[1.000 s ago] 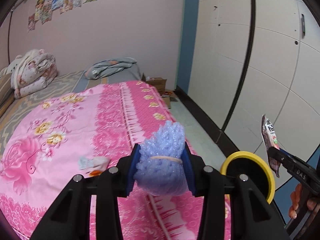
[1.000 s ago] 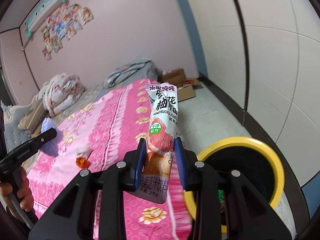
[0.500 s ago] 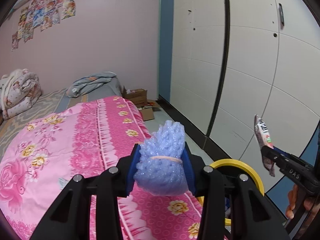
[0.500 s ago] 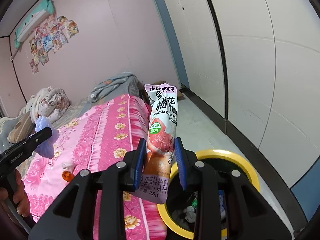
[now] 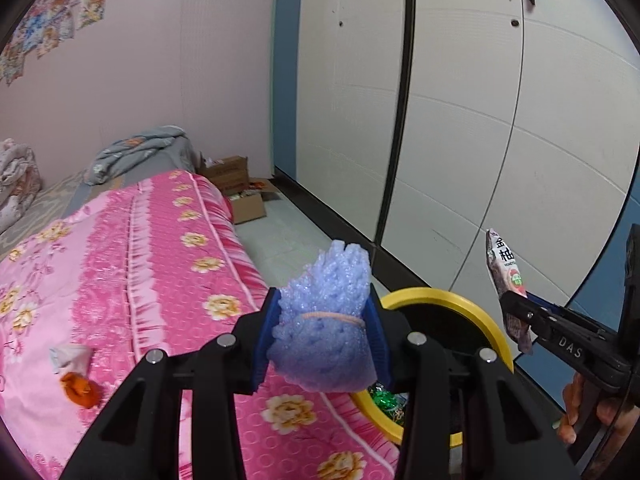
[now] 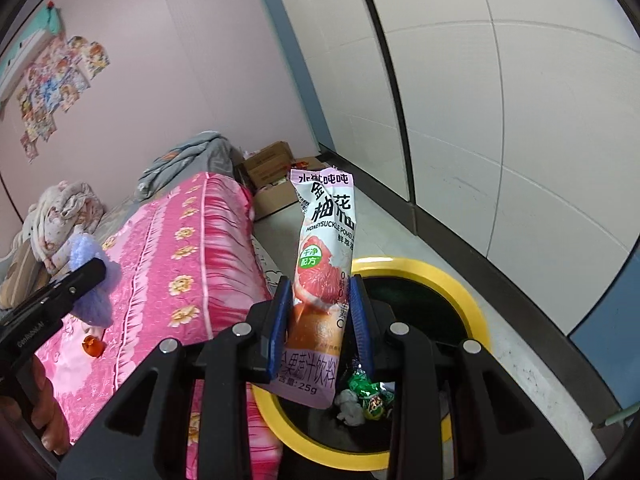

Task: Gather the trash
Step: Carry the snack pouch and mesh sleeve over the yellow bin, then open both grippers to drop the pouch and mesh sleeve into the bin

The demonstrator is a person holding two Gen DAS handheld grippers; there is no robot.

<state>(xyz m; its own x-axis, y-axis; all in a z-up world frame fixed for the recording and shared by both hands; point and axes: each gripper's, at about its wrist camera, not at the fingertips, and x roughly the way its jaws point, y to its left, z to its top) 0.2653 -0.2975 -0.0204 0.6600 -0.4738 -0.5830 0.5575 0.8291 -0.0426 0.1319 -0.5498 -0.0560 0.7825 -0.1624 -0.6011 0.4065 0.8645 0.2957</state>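
Left claw is clamped on a purple foam wad, held over the bed edge just short of the yellow-rimmed bin. Right claw is closed on a drink pouch above the bin mouth. If the wad is released now, it could be dropped outside the rim.

The right hand-held gripper hides perhaps half the bin.
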